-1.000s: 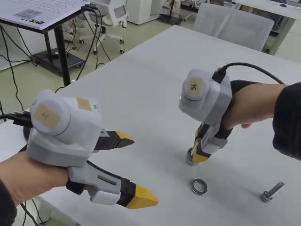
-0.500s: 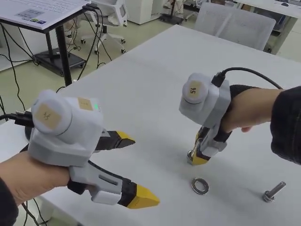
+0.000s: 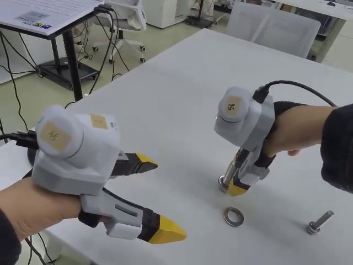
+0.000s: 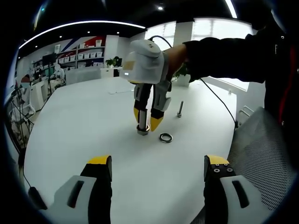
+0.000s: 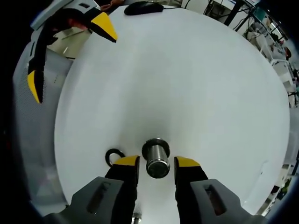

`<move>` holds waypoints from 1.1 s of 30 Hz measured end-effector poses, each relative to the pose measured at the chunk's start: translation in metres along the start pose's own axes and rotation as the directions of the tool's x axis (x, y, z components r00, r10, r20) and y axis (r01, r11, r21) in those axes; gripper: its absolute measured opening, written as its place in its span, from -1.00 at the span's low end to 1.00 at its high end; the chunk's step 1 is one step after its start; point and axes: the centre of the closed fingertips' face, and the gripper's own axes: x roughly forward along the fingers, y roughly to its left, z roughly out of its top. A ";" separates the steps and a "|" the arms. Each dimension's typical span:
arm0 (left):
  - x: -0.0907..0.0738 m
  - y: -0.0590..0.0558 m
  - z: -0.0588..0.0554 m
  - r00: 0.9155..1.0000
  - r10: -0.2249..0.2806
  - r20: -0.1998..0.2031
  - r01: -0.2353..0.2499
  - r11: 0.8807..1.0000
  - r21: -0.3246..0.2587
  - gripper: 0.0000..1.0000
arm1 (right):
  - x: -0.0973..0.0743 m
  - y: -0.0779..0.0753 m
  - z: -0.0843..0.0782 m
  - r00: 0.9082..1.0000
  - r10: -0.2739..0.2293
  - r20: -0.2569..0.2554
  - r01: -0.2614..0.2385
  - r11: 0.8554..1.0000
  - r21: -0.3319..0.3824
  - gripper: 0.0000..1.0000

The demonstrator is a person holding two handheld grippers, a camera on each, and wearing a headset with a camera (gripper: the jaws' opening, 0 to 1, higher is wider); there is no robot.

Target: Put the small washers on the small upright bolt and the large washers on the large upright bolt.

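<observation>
We held the right gripper (image 3: 231, 186) over the upright bolt (image 5: 157, 164) on the table (image 3: 165, 105), jaws parted either side, not gripping. A washer (image 3: 233, 217) lay just beside. Our left gripper (image 3: 157, 196) hovered near left, jaws wide.

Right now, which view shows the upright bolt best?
The right gripper view: the upright bolt sits close and end-on between the jaws of the right gripper. The left gripper view shows it small and side-on; in the head view the right gripper covers much of it.
</observation>
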 end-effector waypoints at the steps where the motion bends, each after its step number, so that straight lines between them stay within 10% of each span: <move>1: 0.000 0.000 0.000 1.000 -0.001 0.000 0.001 1.000 0.001 0.61 | -0.001 0.000 -0.001 1.000 -0.002 0.001 0.002 1.000 0.003 -0.38; 33: 0.005 -0.007 0.007 1.000 -0.027 -0.010 0.027 0.999 0.035 0.61 | -0.012 0.035 -0.025 0.999 0.000 0.042 -0.003 0.997 0.074 -0.33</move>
